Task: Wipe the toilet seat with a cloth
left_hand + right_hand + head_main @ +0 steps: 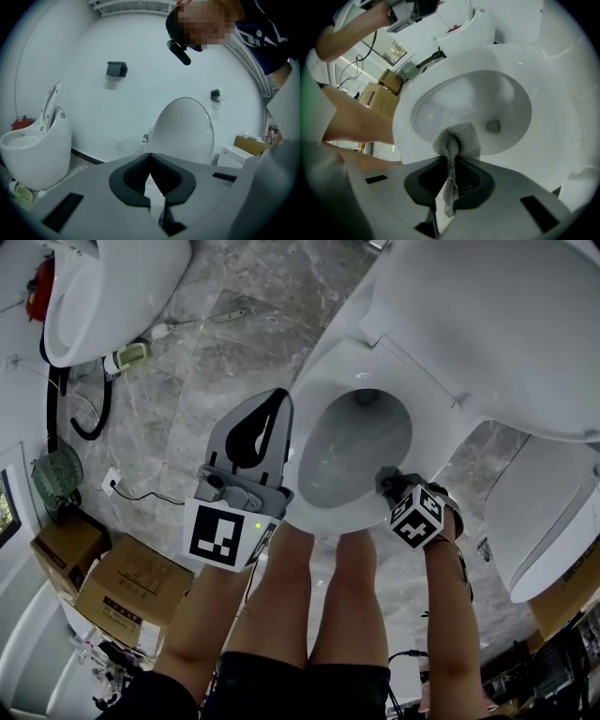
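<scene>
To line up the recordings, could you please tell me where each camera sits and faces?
Head view: on the person's head, facing steeply down at the toilet seat; forearms, legs, left claw and right claw show.
Left gripper view: on the left claw, facing a white wall and raised lid past shut, empty jaws; the person's shirt shows above.
Right gripper view: on the right claw, facing down into the bowl, jaws shut on a cloth; a leg shows.
Head and right gripper views share the toilet seat.

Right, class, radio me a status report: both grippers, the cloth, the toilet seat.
Left gripper shut, empty, off to the side. Right gripper shut on grey cloth, at the toilet seat's near rim. Lid up; nothing blocking the seat.
</scene>
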Demonstrator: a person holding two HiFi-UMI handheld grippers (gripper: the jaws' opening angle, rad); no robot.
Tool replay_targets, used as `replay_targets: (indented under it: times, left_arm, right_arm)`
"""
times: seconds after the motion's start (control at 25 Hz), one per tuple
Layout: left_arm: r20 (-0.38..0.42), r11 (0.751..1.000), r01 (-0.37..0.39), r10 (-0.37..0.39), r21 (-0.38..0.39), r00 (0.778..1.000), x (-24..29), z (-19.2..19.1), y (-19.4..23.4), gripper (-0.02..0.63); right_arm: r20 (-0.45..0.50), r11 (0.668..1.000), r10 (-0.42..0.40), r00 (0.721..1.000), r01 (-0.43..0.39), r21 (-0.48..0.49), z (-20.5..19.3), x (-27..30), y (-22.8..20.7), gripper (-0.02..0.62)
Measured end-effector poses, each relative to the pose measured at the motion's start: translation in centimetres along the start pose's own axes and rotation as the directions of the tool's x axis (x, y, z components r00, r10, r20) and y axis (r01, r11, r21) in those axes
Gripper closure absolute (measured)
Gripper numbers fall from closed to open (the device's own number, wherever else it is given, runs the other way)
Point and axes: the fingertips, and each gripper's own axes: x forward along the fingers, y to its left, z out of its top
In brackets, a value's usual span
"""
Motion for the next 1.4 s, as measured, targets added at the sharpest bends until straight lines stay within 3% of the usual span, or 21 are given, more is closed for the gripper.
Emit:
replay_targets:
  times: [0.16,0.36,0.44,0.6,0.76,0.88,0.96,1.04,1.16,1.32,1.4]
  left_arm:
    - [0.003,1.000,-0.002,0.002,0.013,1.000,-0.3,0.1,-0.1,0.594]
    - [-0.009,1.000,-0.003,0.004,0.022,1.000,-0.7,-0.3,-0.6,0.594]
    - [-0.009,1.000,-0.004,0.004,0.022,1.000,-0.7,-0.4,-1.0,0.594]
    - [-0.009,1.000,-0.005,0.005,0.021,1.000,-0.6,-0.5,-1.8,0.594]
    - [-0.002,1.000,0.000,0.001,0.024,1.000,-0.7,-0.3,-2.7,0.594]
    - [0.001,1.000,-0.003,0.003,0.028,1.000,-0.9,-0.3,-3.3,0.594]
    - [0.002,1.000,-0.006,0.006,0.031,1.000,-1.1,-0.3,-3.6,0.594]
    - [0.003,0.999,-0.012,0.012,0.033,1.000,-1.4,-0.3,-3.9,0.594]
    - [0.003,0.999,-0.025,0.025,0.030,1.000,-2.0,-0.5,-4.2,0.594]
    - [0.008,0.999,-0.037,0.036,0.029,0.999,-2.7,-0.7,-4.7,0.594]
    - [0.011,0.999,-0.042,0.042,0.027,0.999,-3.0,-0.8,-4.9,0.594]
  right_arm:
    - [0.028,0.979,-0.203,0.979,0.203,0.002,0.4,-1.9,-6.0,0.545]
    - [0.156,0.897,-0.438,0.885,0.442,0.009,2.1,-6.3,-12.8,0.546]
    - [0.179,0.894,-0.445,0.877,0.447,0.032,1.6,-6.9,-13.1,0.545]
    - [0.170,0.954,-0.299,0.939,0.299,0.026,-0.7,-4.6,-8.4,0.545]
    - [0.182,0.988,-0.153,0.971,0.153,0.014,-1.6,-2.0,-1.6,0.545]
    - [0.198,0.999,-0.036,0.980,0.037,-0.002,-1.3,-0.6,2.1,0.545]
    - [0.206,1.000,-0.028,0.978,0.026,0.016,-1.5,-0.6,2.0,0.546]
    - [0.217,0.995,-0.084,0.973,0.070,0.071,-1.6,-1.4,-0.4,0.546]
    - [0.223,0.972,-0.232,0.947,0.218,0.087,-1.5,-3.3,-5.7,0.546]
    - [0.270,0.895,-0.442,0.855,0.440,0.072,0.0,-7.3,-12.6,0.546]
    - [0.292,0.868,-0.490,0.821,0.491,0.076,0.2,-8.5,-14.0,0.546]
